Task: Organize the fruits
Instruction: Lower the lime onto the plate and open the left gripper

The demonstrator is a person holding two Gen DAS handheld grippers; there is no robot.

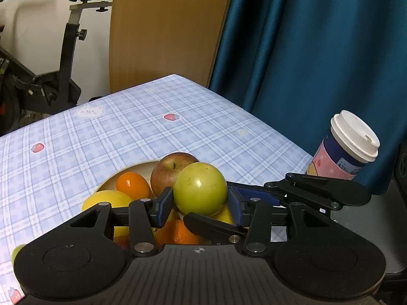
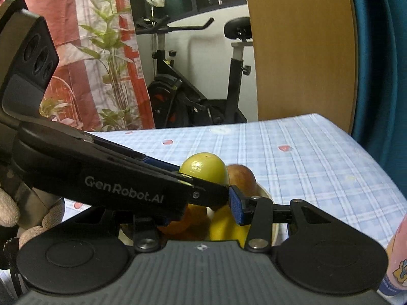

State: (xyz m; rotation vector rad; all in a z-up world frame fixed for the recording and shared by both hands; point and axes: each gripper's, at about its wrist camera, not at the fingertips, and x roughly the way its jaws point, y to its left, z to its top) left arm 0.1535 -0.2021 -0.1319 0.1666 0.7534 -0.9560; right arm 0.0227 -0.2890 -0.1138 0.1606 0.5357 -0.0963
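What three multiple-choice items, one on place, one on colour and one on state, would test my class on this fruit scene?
1. Where is the lidded paper cup?
A. inside the bowl
B. on the table's right edge, beside the bowl
C. on the exercise bike

2. What colour is the fruit between the left gripper fingers?
A. green
B. purple
C. white

3. What state is the bowl in?
A. overturned
B. holding only one fruit
C. piled with several fruits

Answers:
1 B, it stands upright on the cloth near the curtain.
2 A, the green apple sits between the blue pads.
3 C, the red apple, an orange and yellow fruit fill it.
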